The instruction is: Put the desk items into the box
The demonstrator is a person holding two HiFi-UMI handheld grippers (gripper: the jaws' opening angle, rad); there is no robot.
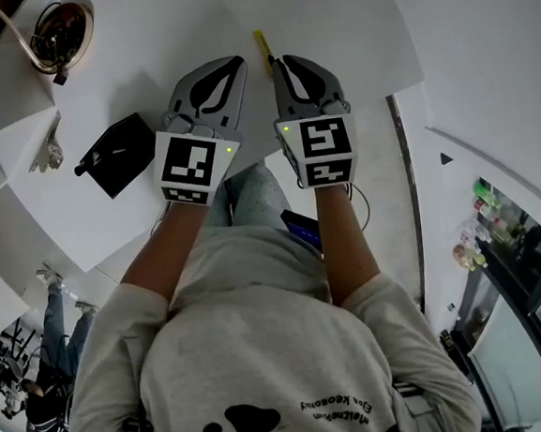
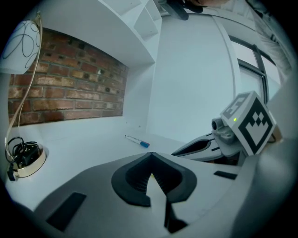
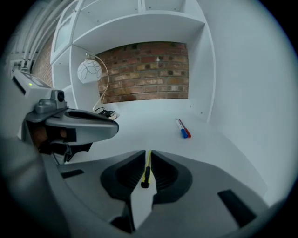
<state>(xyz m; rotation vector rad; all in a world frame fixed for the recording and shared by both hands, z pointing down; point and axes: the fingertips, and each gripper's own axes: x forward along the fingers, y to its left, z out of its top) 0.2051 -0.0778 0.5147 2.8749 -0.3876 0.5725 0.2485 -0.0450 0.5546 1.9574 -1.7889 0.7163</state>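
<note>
A: Pen?
B: Yellow pen (image 1: 262, 46) flat on the desk (image 1: 358, 33), at 11 o'clock just off the right gripper (image 1: 282, 64) tips. The right gripper view shows it through the slit.
A: Jaws?
B: Right barely apart, narrow, not pinching it. Left gripper (image 1: 235, 63) closed, at 9 o'clock of the right.
A: Box?
B: Black box (image 1: 119, 155), at 8 o'clock of the left gripper, well apart from the pen.

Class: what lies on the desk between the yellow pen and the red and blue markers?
Nothing: in the right gripper view, only bare white desk separates the slim yellow pen from the red and blue markers.
</note>
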